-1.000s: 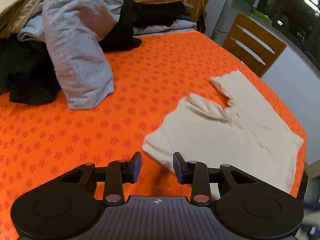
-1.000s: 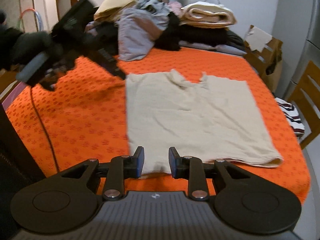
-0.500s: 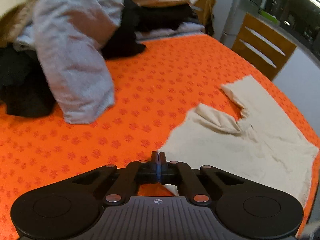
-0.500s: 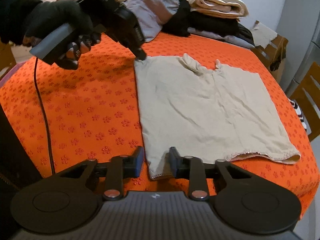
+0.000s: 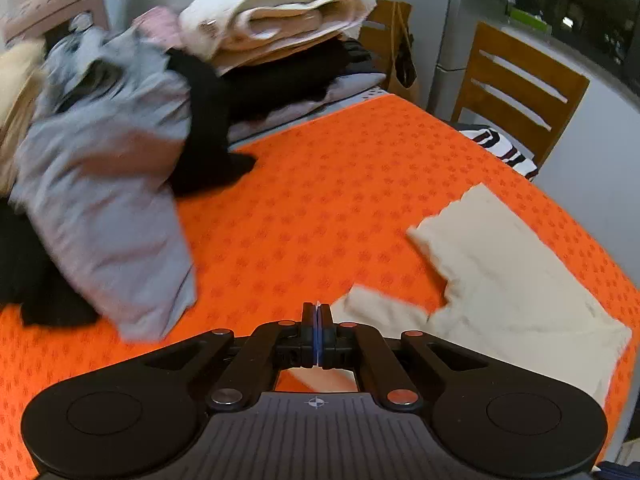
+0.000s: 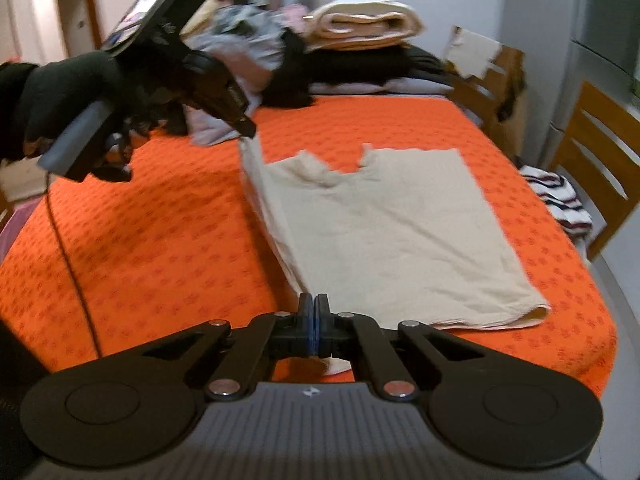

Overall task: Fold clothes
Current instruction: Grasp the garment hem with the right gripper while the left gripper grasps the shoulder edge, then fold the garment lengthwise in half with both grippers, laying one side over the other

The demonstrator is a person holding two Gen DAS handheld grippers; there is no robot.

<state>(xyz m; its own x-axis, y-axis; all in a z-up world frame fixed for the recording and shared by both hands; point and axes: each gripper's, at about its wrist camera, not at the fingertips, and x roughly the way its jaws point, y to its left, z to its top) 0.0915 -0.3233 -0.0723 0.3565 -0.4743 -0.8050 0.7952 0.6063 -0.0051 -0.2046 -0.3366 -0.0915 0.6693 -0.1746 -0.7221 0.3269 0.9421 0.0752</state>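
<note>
A cream sleeveless top lies spread on the orange tablecloth. My left gripper is shut on the top's left shoulder corner; in the right wrist view it holds that corner lifted off the cloth. My right gripper is shut on the top's near left hem corner. The top's left edge is raised between the two grippers. The top also shows in the left wrist view.
A pile of clothes with folded cream blankets fills the far end of the table. Wooden chairs stand at the right, one with a striped garment. A cable hangs from the left hand.
Both grippers closed on the top's left corners, the left first, then the right. The left edge has lifted off the cloth.
</note>
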